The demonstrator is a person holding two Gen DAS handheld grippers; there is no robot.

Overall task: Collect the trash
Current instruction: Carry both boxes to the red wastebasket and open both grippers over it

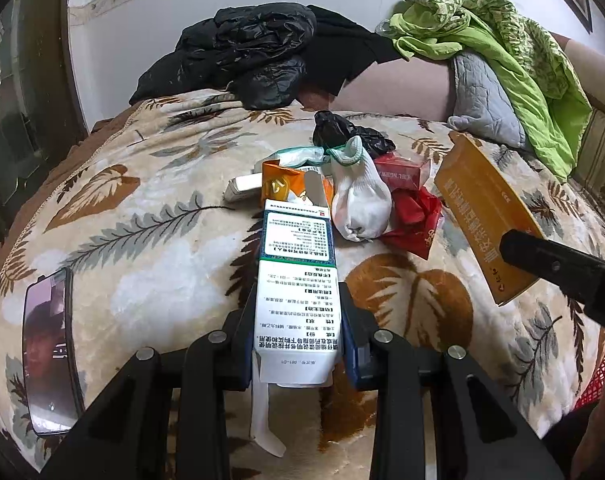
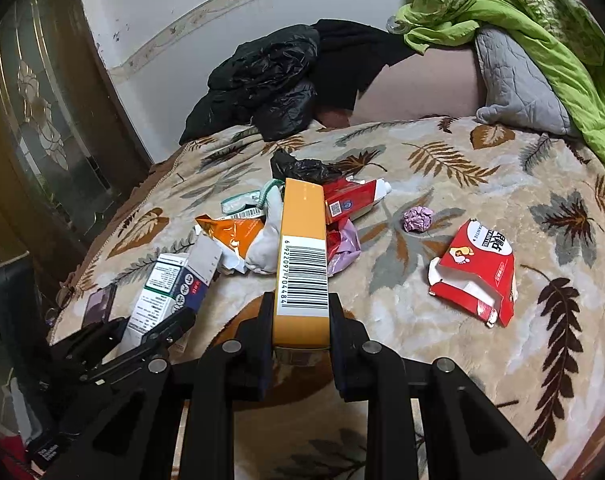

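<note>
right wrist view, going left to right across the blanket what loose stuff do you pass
phone → white and green medicine box in the left gripper → yellow barcode box in the right gripper → crumpled purple wrapper → torn red carton

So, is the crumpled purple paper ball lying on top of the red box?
No, the purple paper ball lies alone on the leaf-patterned blanket, apart from the red box.

Blanket [image 2: 442,184]: litter heap [image 2: 302,216] centre; crumpled ball [image 2: 417,219] and opened carton [image 2: 476,272] right of it; phone [image 1: 50,352] far left
</note>
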